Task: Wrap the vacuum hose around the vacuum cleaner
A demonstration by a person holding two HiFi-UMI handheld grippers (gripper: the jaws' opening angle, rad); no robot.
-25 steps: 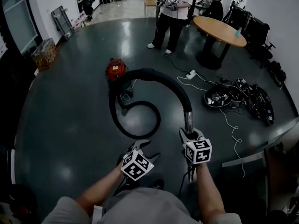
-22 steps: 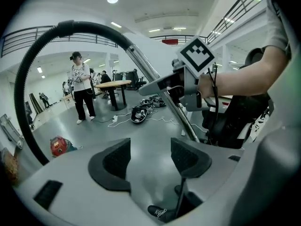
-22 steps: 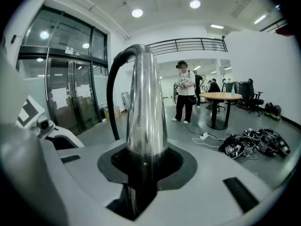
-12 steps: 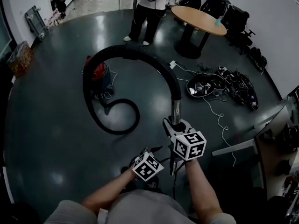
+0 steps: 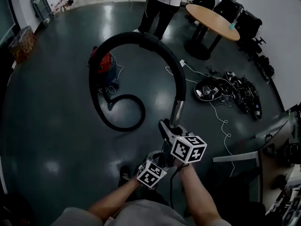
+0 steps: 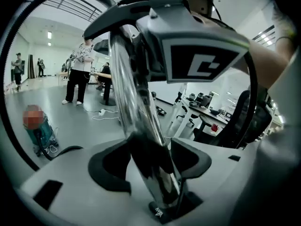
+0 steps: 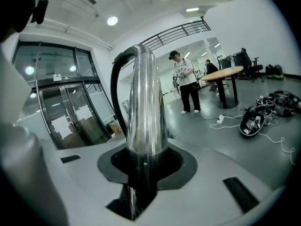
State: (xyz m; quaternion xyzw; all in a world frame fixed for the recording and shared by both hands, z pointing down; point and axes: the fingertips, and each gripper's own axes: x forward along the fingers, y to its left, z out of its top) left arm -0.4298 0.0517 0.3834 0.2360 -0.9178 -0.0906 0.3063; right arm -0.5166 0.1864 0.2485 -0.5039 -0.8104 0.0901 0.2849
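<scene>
The red vacuum cleaner [image 5: 104, 65] stands on the dark floor at upper left. Its black hose [image 5: 141, 39] arcs high over it and comes down to a chrome tube [image 5: 177, 113]; a lower stretch lies looped on the floor [image 5: 126, 122]. My right gripper [image 5: 167, 128] is shut on the chrome tube [image 7: 146, 112]. Just below it, my left gripper [image 5: 161, 158] is open, and the same tube [image 6: 136, 121] passes between its jaws without being pressed. The left gripper view also shows the vacuum [image 6: 41, 134] far off at left.
A person [image 5: 160, 6] stands beyond the vacuum beside a round wooden table [image 5: 214, 20]. A power strip [image 5: 182, 63] with white cables and a heap of gear [image 5: 235, 91] lie at right. A desk edge [image 5: 277, 124] juts in at far right.
My left gripper has moved right and down, under the right gripper, so the tube now runs between its jaws. The right gripper has carried the tube left and rolled.
</scene>
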